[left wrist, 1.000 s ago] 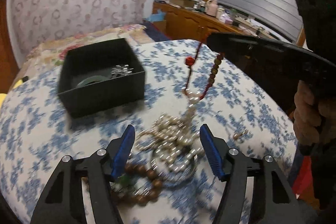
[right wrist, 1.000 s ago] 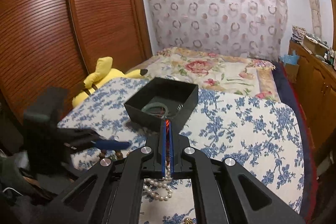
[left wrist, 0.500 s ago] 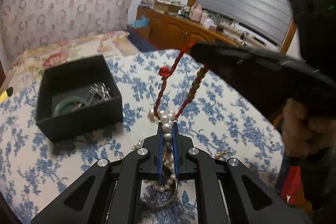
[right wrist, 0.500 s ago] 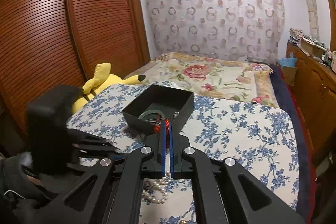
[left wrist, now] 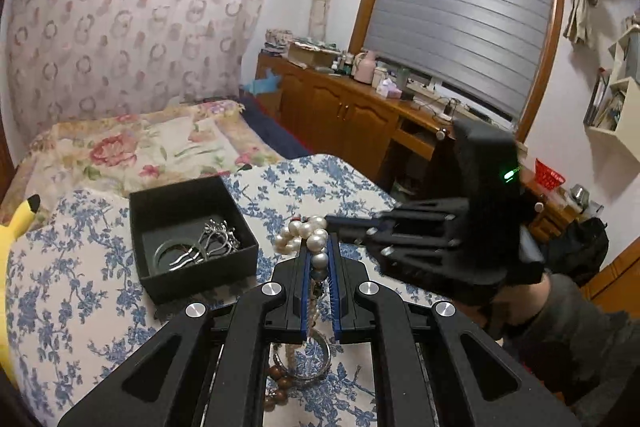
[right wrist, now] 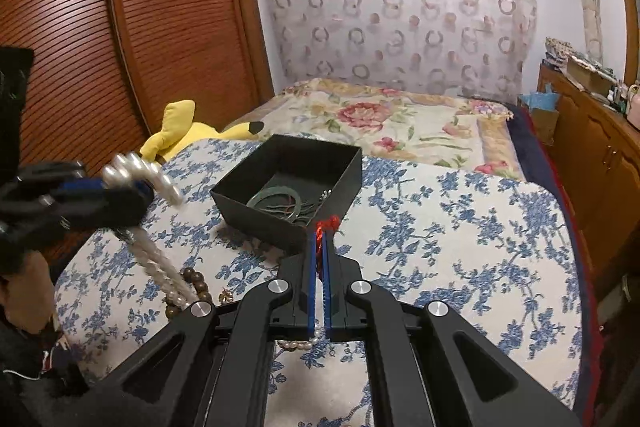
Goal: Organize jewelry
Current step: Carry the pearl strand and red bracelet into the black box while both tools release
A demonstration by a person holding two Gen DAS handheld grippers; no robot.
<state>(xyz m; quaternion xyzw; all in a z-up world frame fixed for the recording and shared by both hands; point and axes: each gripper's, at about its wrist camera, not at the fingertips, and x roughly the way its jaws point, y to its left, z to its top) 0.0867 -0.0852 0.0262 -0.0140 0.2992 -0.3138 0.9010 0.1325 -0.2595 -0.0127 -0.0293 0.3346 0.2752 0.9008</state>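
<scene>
My left gripper [left wrist: 319, 247] is shut on a white pearl necklace [left wrist: 308, 233] and holds it up above the blue-flowered cloth; it also shows in the right wrist view [right wrist: 138, 171], strands hanging down. My right gripper [right wrist: 320, 241] is shut on a red cord [right wrist: 326, 224] of a beaded string, just in front of the black box [right wrist: 260, 215]. The black box [left wrist: 160, 283] holds a green bangle [left wrist: 168, 251] and a silver hairpin [left wrist: 208, 243]. Brown wooden beads [right wrist: 196, 283] and a silver bangle [left wrist: 316, 367] lie on the cloth below.
A yellow plush toy [right wrist: 180, 131] lies at the table's far left edge. A flowered bed [right wrist: 392, 123] is behind the table. A wooden cabinet [left wrist: 352, 115] with clutter stands under the window. A wooden wardrobe [right wrist: 120, 27] stands on the left.
My left gripper closed on the pearl necklace and lifted it off the cloth. My right gripper stayed shut on the red cord and moved toward the box.
</scene>
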